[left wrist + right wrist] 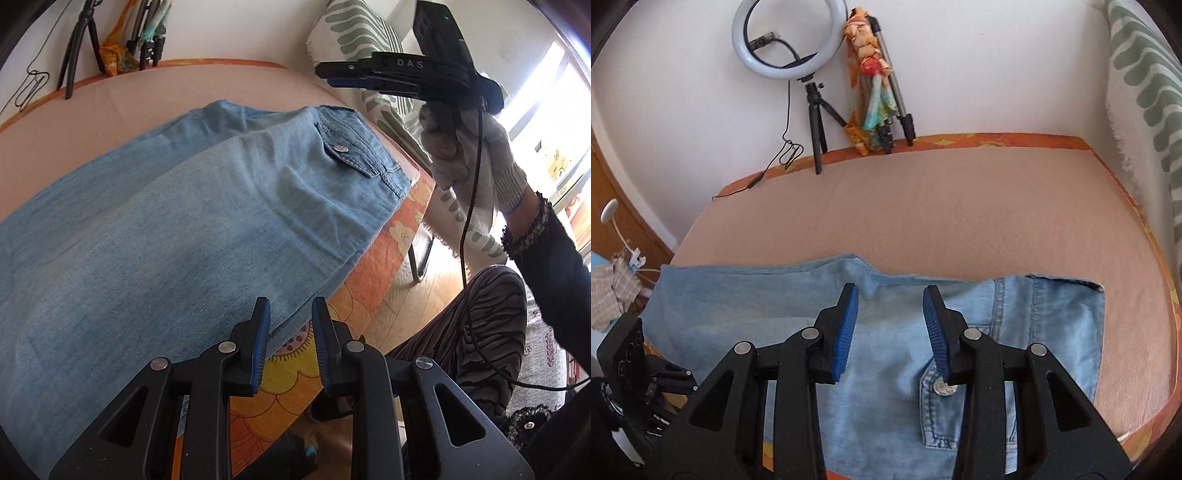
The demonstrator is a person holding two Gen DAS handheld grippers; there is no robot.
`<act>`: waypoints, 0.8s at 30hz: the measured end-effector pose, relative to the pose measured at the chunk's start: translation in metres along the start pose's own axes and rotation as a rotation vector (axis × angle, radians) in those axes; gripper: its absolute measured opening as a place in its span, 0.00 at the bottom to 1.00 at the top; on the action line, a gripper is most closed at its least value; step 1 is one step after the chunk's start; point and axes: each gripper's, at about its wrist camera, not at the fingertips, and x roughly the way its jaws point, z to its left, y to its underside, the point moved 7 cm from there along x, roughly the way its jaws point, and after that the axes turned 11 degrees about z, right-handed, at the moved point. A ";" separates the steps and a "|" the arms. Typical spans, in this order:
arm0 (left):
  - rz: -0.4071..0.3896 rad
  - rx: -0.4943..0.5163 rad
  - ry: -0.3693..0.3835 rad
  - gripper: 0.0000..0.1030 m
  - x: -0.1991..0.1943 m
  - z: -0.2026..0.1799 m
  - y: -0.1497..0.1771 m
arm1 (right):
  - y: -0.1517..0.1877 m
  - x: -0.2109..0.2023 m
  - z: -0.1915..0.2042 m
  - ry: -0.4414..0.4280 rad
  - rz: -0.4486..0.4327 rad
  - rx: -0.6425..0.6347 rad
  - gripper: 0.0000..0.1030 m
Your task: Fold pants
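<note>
Pants [871, 332] of light blue denim lie flat on the pink-covered surface [960, 206], filling the lower middle of the right wrist view, with the waistband and a buttoned back pocket [942, 406] toward the lower right. They look already doubled leg over leg, though the layers are hard to separate by eye.

Left hand-held gripper [290, 347] hangs at the bottom of its own view, jaws parted and empty, just over the near edge of the denim where it meets the flowered orange border [332, 369] of the surface. Right hand-held gripper [890, 332] is likewise spread wide with nothing between its pads, poised above the seat of the pants; in the left wrist view it appears in the upper right, held up by a gloved hand [469, 155] clear of the cloth.

Risks, as I judge them: a pinch at the near edge may take only the top layer, so the fold drags the lower leg askew. The near edge sits close to the border, and a pull toward the person could slide the pants off. The dangling cable [469, 221] might snag the fabric.
</note>
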 end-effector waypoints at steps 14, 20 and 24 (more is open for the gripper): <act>0.032 -0.033 -0.019 0.20 0.006 0.015 0.015 | -0.040 0.123 0.033 -0.043 0.261 -0.188 0.45; 0.027 -0.070 0.023 0.20 0.006 0.023 0.018 | -0.039 0.130 0.044 -0.012 0.275 -0.241 0.26; 0.024 -0.059 0.012 0.20 0.006 0.020 0.018 | -0.040 0.132 0.045 0.018 0.279 -0.261 0.12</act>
